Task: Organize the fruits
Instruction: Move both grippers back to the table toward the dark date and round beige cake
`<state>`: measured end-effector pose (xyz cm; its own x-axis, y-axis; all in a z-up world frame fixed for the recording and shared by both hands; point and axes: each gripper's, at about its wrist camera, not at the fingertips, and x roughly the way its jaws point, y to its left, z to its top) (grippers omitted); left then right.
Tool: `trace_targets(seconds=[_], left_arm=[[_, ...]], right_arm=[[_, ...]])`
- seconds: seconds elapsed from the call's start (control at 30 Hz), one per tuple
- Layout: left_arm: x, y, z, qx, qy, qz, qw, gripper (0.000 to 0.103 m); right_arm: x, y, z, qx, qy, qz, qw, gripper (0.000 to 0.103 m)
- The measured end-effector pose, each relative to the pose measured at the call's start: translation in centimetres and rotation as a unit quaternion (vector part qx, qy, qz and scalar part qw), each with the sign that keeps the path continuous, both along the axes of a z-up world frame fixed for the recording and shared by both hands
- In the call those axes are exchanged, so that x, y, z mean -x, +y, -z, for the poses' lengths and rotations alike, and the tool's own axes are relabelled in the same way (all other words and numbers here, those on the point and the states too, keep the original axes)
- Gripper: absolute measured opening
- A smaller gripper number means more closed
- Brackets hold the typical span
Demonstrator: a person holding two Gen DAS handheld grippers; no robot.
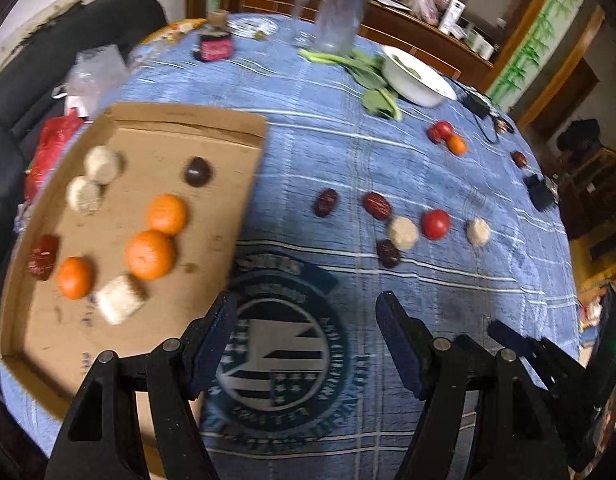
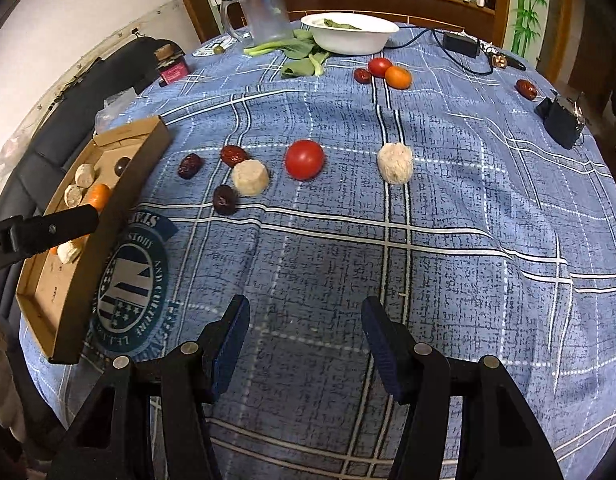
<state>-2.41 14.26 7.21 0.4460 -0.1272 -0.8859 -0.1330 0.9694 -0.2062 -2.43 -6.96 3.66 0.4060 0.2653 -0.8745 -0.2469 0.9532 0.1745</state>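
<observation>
On bench w/ blue plaid cloth (image 2: 428, 240), shallow brown cardboard tray (image 1: 179, 120) collects sorted fruit, e.g. round orange tangerines (image 1: 151, 254). Loose round red tomato (image 2: 304, 159) waits mid-cloth. Left gripper (image 1: 308, 336) & right gripper (image 2: 303, 336) both spread wide, empty, prob. lining up next pick.

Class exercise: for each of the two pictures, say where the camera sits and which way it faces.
Left wrist: rides the open left gripper, facing the cardboard tray of oranges.
Right wrist: rides the open right gripper, facing the tomato on the blue tablecloth; the other gripper shows over the tray.
Shared: tray, tomato, white bowl.
</observation>
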Motion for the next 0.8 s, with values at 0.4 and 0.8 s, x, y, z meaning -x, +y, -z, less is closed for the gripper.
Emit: trace_targets(seconds=[0.4, 0.8], left_arm=[[-4.2, -4.5, 2.7, 0.029, 0.006, 0.084, 0.996, 0.045], [-7.3, -6.5, 5.3, 0.008, 0.017, 0.108, 0.994, 0.022]], right_arm=[[-8.3, -3.6, -0.8, -0.004, -0.029, 0.052, 0.998, 0.062], [-11.0, -3.2, 0.8, 0.024, -0.019, 0.041, 0.999, 0.062]])
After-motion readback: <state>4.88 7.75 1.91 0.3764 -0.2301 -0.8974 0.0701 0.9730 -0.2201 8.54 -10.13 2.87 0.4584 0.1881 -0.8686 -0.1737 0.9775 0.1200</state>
